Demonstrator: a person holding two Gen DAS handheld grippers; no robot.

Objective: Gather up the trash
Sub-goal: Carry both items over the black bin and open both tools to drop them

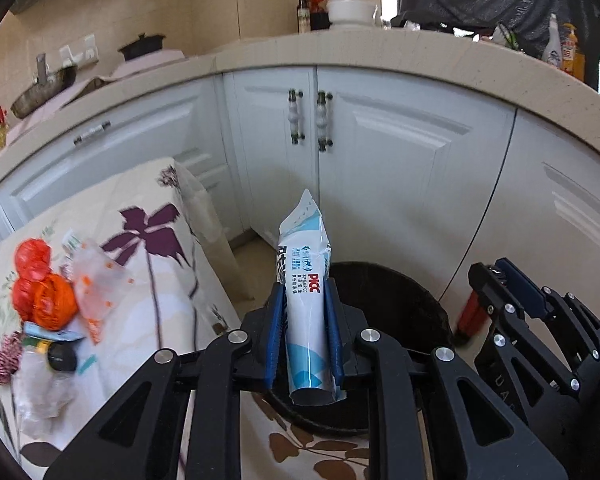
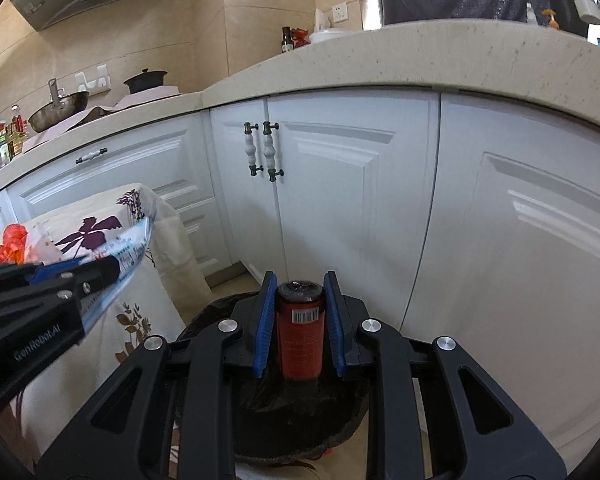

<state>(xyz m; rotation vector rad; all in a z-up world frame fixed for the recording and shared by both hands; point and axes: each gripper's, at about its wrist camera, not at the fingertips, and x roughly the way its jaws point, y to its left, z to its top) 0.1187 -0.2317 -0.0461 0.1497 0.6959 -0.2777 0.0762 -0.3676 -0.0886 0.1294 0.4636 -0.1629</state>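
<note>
A: Left side, what have you got?

B: My left hand-held gripper (image 1: 305,322) is closed on one white-and-blue plastic wrapper (image 1: 305,280) with red PICC print. It's a flattened tube, long axis running straight out along the fingers, far end pointing up and away toward the white cabinet doors (image 1: 380,168). It sits above the near rim of the black-lined trash bin (image 1: 400,300) on the floor.

A: Right?

B: My right hand-held gripper (image 2: 300,328) is clamped on one red can (image 2: 301,332), blue pads (image 2: 265,324) touching both sides. Long axis also runs along the fingers, dark end facing away, barcode up. It's right over the bin's black liner (image 2: 292,420).

A: What's left on the bench?

B: Floral-cloth bench (image 1: 148,264), left of the bin. One cluster of trash: an orange-red crumpled bag (image 1: 40,288), one clear wrapper with orange marks (image 1: 96,284), one clear plastic bottle (image 1: 44,380) with a black cap lying on its side. Small bits under them, can't count.

A: Are the two grippers touching?

B: No, side by side, apart.
</note>
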